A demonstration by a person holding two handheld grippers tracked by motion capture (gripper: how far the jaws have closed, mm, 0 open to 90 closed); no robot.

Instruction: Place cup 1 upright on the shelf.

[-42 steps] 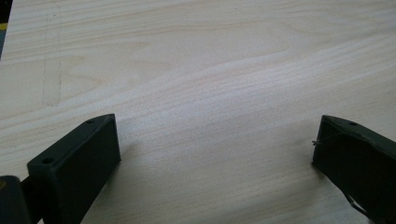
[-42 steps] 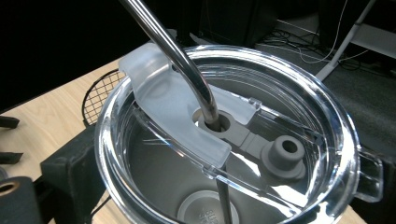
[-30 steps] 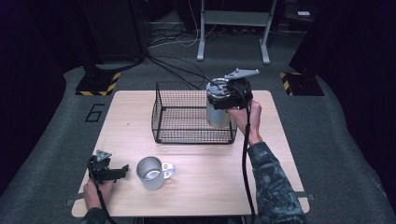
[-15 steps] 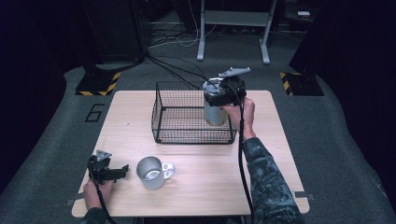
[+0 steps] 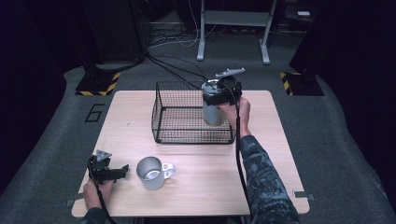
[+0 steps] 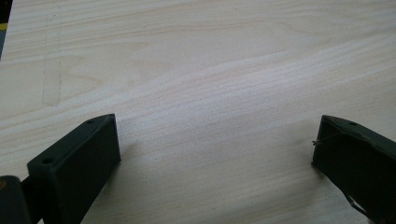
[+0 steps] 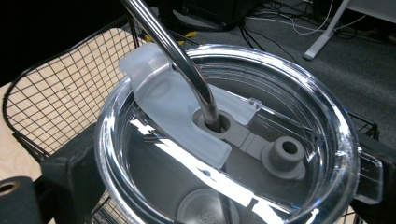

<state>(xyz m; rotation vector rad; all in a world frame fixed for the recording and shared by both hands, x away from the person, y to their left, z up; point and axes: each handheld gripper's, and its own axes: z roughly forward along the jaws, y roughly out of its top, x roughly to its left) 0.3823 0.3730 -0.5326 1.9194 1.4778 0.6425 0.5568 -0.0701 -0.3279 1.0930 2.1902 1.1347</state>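
The tumbler [image 5: 213, 112] has a brushed-metal body, a glossy clear plastic lid [image 7: 224, 140] and a polished metal straw [image 7: 173, 51]. At its nine o'clock, the basket [image 5: 187, 135] is matt black wire; the table [image 6: 210, 70] is smooth pale wood.

A metal mug [image 5: 150, 173] stands upright near the front edge of the wooden table [image 5: 196, 186], left of its middle, with its handle pointing toward the right edge. Beyond the table's far edge, black cables [image 5: 170, 70] trail across the grey floor [image 5: 345, 140] toward the legs of a white stand [image 5: 233, 28]. Yellow-and-black striped plates [image 5: 97, 84] lie on the floor off the table's far left and far right corners, and a number six [image 5: 95, 112] is marked on the floor beside the left edge.
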